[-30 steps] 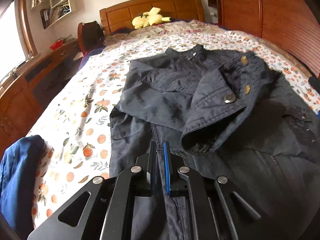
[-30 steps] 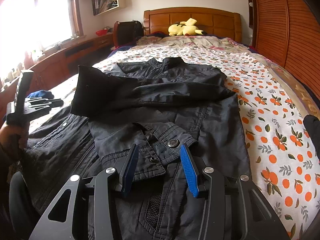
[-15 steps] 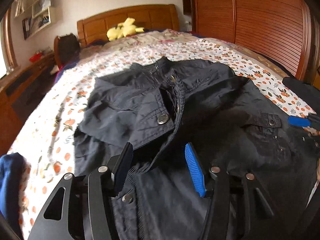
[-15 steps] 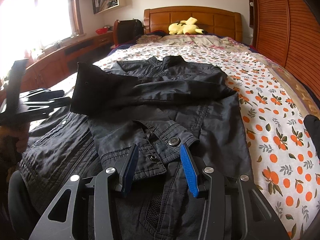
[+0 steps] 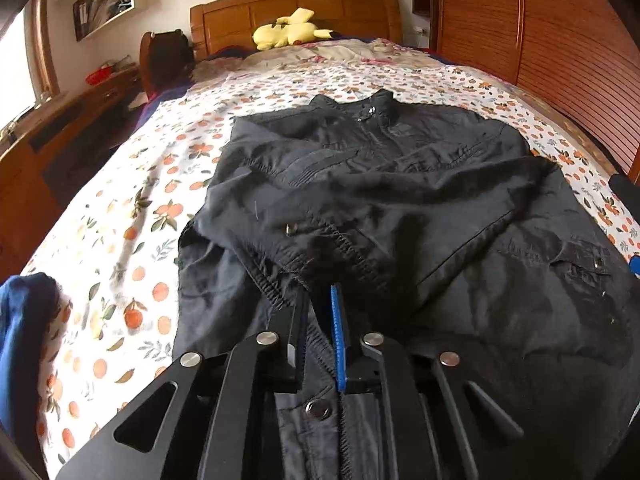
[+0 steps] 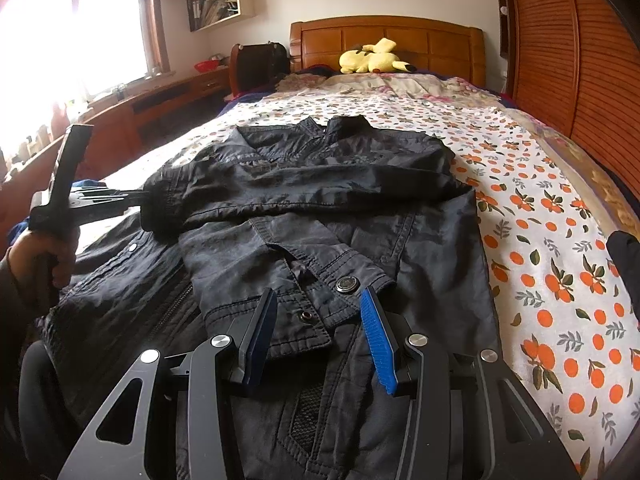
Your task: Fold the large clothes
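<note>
A large black jacket (image 5: 400, 184) lies front-up on the flowered bed, collar toward the headboard; it also shows in the right wrist view (image 6: 320, 208). Both sleeves are folded across the chest. My left gripper (image 5: 320, 304) is shut on the cuff (image 5: 296, 268) of one sleeve; in the right wrist view it (image 6: 138, 200) pinches that cuff (image 6: 160, 200) at the jacket's left side. My right gripper (image 6: 316, 304) is open, its jaws on either side of the other sleeve's buttoned cuff (image 6: 320, 292) without gripping it.
The bedspread (image 6: 540, 240) has an orange-fruit print. A yellow plush toy (image 6: 372, 58) lies by the wooden headboard. A blue garment (image 5: 24, 320) sits at the bed's left edge. A wooden desk (image 6: 160, 96) runs along the left, a wooden wardrobe (image 6: 580, 60) along the right.
My left gripper opened, then shut on the sleeve cuff and has carried it across the jacket's chest. The right gripper has stayed open over the other cuff.
</note>
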Demonstrator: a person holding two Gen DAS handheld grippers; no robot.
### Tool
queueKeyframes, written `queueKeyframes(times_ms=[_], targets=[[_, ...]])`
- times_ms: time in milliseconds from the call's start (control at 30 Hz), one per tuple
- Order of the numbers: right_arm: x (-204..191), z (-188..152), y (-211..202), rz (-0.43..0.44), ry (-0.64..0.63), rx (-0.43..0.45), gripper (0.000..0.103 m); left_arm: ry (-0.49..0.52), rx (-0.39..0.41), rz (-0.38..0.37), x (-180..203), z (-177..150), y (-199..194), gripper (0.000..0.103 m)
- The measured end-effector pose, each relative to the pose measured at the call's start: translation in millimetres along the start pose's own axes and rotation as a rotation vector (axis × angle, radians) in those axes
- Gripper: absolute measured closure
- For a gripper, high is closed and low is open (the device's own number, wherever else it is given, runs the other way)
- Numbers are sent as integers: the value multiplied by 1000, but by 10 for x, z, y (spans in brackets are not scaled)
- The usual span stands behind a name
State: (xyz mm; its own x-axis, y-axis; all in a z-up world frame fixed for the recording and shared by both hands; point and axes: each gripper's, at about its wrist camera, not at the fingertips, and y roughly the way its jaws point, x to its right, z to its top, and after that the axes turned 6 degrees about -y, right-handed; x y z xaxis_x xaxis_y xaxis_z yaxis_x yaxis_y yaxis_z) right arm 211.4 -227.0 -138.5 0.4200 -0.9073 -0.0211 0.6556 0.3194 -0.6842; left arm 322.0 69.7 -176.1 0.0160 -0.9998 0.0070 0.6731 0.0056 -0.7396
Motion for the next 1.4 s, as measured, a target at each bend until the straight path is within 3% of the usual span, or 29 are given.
queueKeyframes(times_ms=[33,100,200,300,633,667,700,767,900,1133,1400], targets=[[3,1,6,0,-1,-2,61,-1,-8,-1,-13,-21,3,85],[-6,5,8,0,-3,-3,61,3,-14,9,-20,-72,-8,69],[-5,5,19,-3,-4,-6,60,3,-19,7,-35,-136,-31,63],[-13,2,31,-7,-6,-10,55,-7,-30,4,-76,-199,-44,62],[-15,2,33,-7,-7,-8,54,-15,-68,-54,-6,-217,61,62],[-13,2,34,-7,-7,-8,54,-10,-71,-58,18,-204,80,71],[-17,3,34,-7,-6,-9,54,-6,-79,-63,35,-197,100,88],[-12,3,35,-8,-4,-10,54,0,-89,-80,66,-193,116,100],[13,3,33,-9,0,-8,54,23,-53,-97,157,-233,-73,101],[60,2,-16,-10,3,2,54,2,53,-175,220,-366,-745,101],[102,-18,-18,-12,1,-1,54,39,55,-174,455,-628,-904,101]])
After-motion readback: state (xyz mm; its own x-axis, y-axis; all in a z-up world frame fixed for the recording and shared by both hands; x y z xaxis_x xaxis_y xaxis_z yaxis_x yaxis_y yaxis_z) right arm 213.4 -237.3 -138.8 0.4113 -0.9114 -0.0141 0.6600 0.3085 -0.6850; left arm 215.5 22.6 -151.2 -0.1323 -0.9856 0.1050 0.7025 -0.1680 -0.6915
